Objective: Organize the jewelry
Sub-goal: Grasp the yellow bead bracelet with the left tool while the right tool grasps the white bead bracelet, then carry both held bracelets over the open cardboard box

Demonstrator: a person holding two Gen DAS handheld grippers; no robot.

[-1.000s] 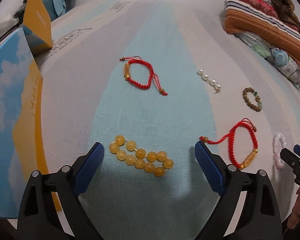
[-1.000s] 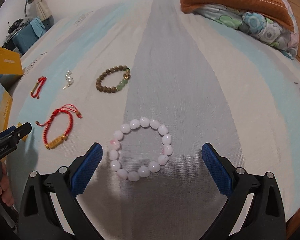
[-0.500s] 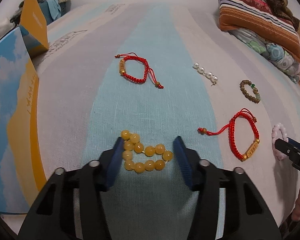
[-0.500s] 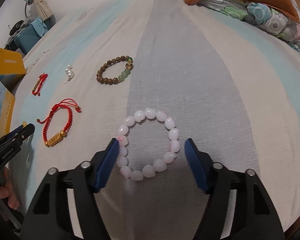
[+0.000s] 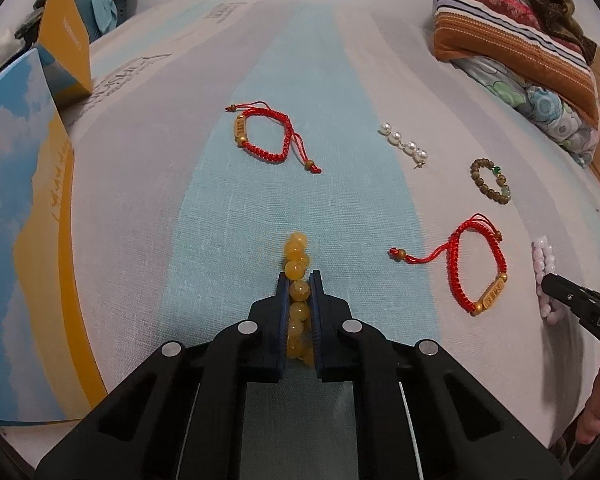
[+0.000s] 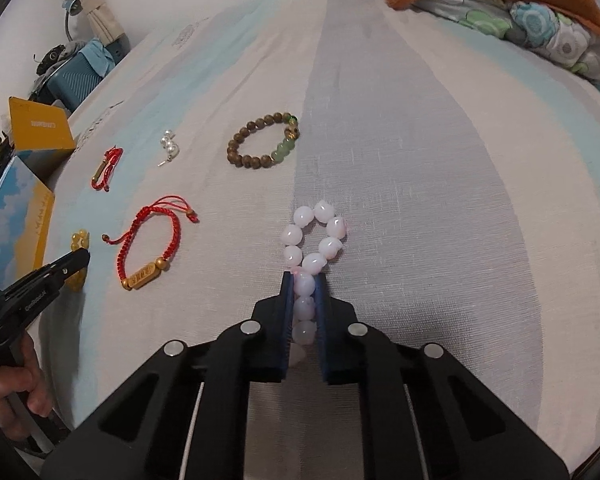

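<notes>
My left gripper is shut on a yellow bead bracelet, squeezed flat on the striped bedsheet. My right gripper is shut on a pale pink bead bracelet, also pinched narrow on the sheet. Loose on the sheet lie a red cord bracelet with a gold tube, a second red cord bracelet, a short pearl string and a brown and green bead bracelet. The right gripper shows at the right edge of the left wrist view.
A blue and yellow box stands at the left, with an open yellow box behind it. Folded blankets and pillows lie at the far right. A hand holds the left gripper's handle.
Both grippers went from wide open to shut, each closing on the bracelet between its fingers. The yellow and the pink bracelets were squeezed from loops into narrow lines.
</notes>
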